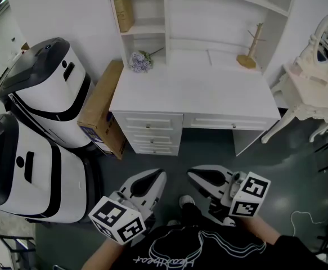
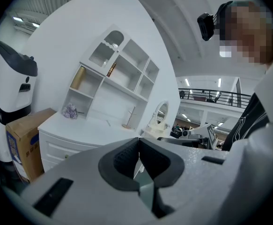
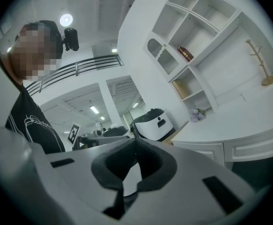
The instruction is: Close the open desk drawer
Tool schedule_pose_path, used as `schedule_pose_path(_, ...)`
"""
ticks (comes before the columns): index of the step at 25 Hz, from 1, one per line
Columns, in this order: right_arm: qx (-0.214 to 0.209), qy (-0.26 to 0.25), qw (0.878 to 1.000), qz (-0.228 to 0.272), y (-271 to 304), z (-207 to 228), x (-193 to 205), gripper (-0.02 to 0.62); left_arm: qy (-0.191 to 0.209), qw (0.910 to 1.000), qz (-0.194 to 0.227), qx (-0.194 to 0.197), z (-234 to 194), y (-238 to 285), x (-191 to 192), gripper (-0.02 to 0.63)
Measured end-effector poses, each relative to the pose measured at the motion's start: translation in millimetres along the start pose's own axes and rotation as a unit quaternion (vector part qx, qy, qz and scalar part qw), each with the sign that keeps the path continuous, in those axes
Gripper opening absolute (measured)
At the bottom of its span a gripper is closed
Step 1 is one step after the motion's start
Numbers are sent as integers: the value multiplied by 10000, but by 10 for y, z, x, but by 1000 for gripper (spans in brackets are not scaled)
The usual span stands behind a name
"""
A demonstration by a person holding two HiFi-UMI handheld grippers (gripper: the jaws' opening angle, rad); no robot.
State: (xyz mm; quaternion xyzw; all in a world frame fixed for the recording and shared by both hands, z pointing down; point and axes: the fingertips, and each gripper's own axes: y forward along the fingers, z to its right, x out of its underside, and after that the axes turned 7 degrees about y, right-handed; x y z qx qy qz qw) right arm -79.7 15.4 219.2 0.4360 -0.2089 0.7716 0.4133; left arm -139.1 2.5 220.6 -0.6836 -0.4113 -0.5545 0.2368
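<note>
Head view, with both gripper views. I hold my left gripper [image 1: 157,176] and my right gripper [image 1: 194,173] low in front of my body, side by side and a little apart, both aimed toward the white desk [image 1: 197,89] and well short of it. In the left gripper view the left gripper's [image 2: 138,146] dark pads are pressed together with nothing between them. In the right gripper view the right gripper's [image 3: 135,146] pads likewise meet, and it carries nothing. The desk stands against the wall ahead of me. It has a stack of three drawers [image 1: 149,134] under its left end and a wide drawer [image 1: 227,122] under the middle. Each drawer front that shows appears to lie flush with the desk. On the desktop stand a bunch of purple flowers [image 1: 140,62] at the back left and a wooden stand [image 1: 250,50] at the back right, below the shelves [image 1: 144,21]. A cardboard box [image 1: 102,112] leans just beside the desk's left side. Further left are two white-and-black machines [image 1: 50,89]. A white dressing table [image 1: 305,94] stands at the right.
</note>
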Motion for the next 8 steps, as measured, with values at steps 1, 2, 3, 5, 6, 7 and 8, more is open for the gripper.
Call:
schedule_pose_path(1,8,6,10000,-7,0,14,-1,6,-14,10000,-6,-1,-6,11,3,5)
schedule_pose_path(2,15,13,10000,-14,0,29,-2,6,-24,10000,-12,-2,-11,24,7,5)
schedule_pose_path(3,20,19,10000,-19,1,45,-1,6,-31,10000,-17,-2,-18,37,13,5)
schedule_pose_path(5,27,26,10000,-28,5,79,0,6,-38,10000,-25,3,-34,66,24,5)
schedule_pose_path(6,29,29,10000,-31,9,95,1,6,-38,10000,-29,6,-43,80,30,5)
schedule_pose_path(7,32,33,10000,-34,12,110,1,6,-37,10000,-35,8,-51,95,36,5)
schedule_pose_path(8,35,36,10000,-36,15,126,2,6,-37,10000,-41,10,-60,109,43,5)
